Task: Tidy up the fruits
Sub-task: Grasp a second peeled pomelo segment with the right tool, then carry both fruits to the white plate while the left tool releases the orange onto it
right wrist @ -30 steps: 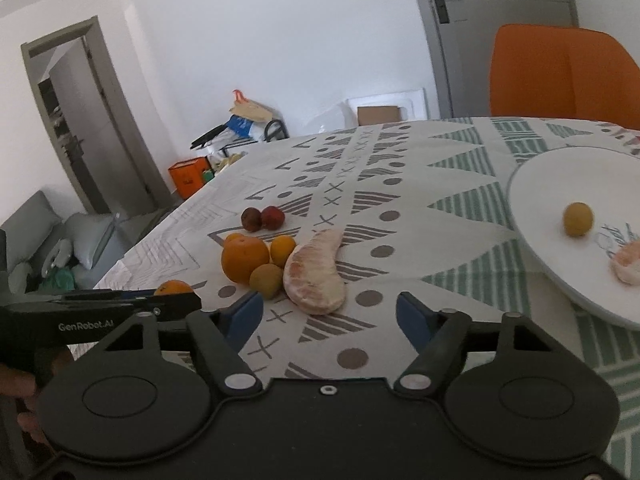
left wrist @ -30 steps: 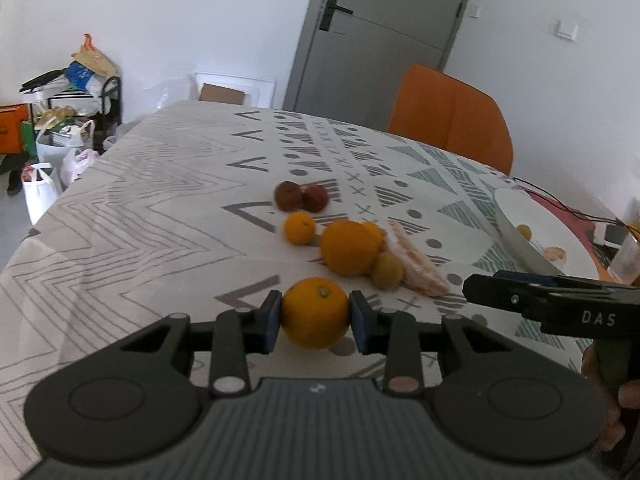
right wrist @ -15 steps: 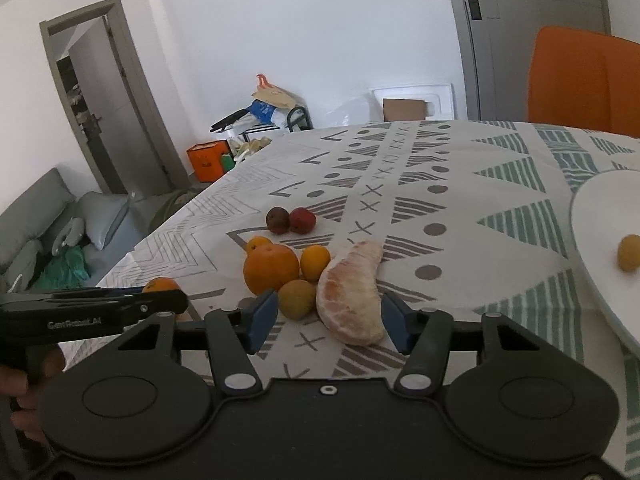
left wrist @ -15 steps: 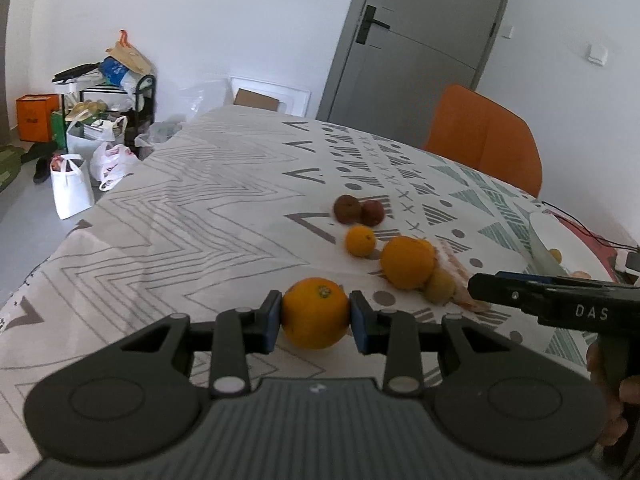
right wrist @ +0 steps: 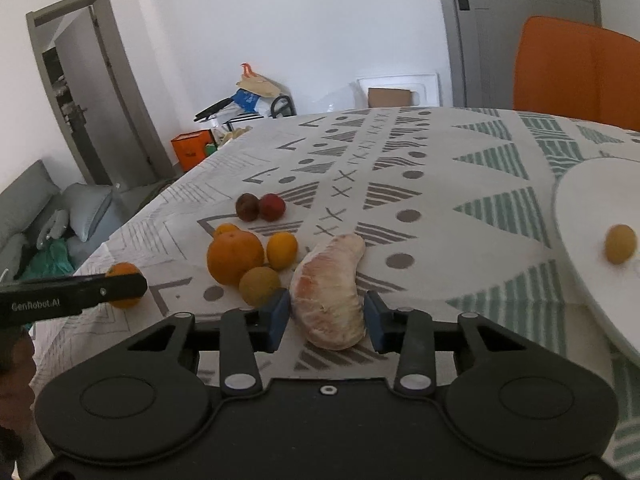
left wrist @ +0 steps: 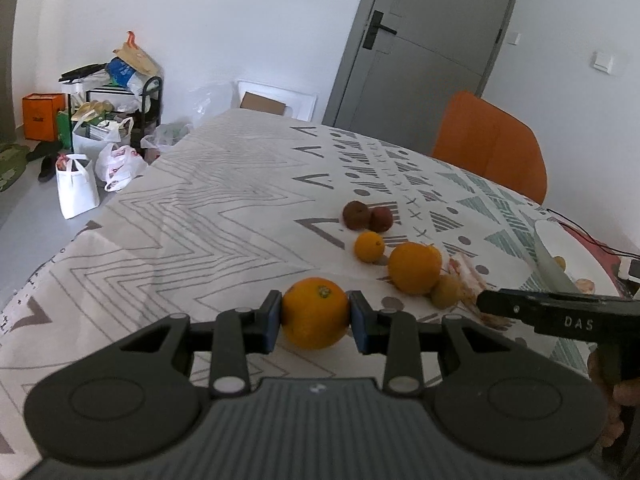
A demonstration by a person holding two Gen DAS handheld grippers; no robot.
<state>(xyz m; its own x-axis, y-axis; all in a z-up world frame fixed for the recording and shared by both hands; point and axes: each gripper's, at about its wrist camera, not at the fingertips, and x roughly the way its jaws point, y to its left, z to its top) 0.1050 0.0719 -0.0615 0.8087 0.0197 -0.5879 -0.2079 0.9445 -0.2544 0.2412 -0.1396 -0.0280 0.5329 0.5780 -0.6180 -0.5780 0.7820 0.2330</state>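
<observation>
Counted around the white plate (right wrist: 580,200): one small yellow-green fruit (right wrist: 620,243) lies on it. Left of the plate on the tablecloth — one peeled pomelo segment (right wrist: 330,292), four orange citrus fruits (right wrist: 235,257), one greenish-brown round fruit (right wrist: 259,285), two dark red fruits (right wrist: 260,207). Beyond the plate — one orange chair (right wrist: 576,72).

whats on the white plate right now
On the white plate one small yellowish round fruit shows in the right wrist view. In the left wrist view a second pale item lies near it. The plate's far side runs out of frame, unseen.
</observation>
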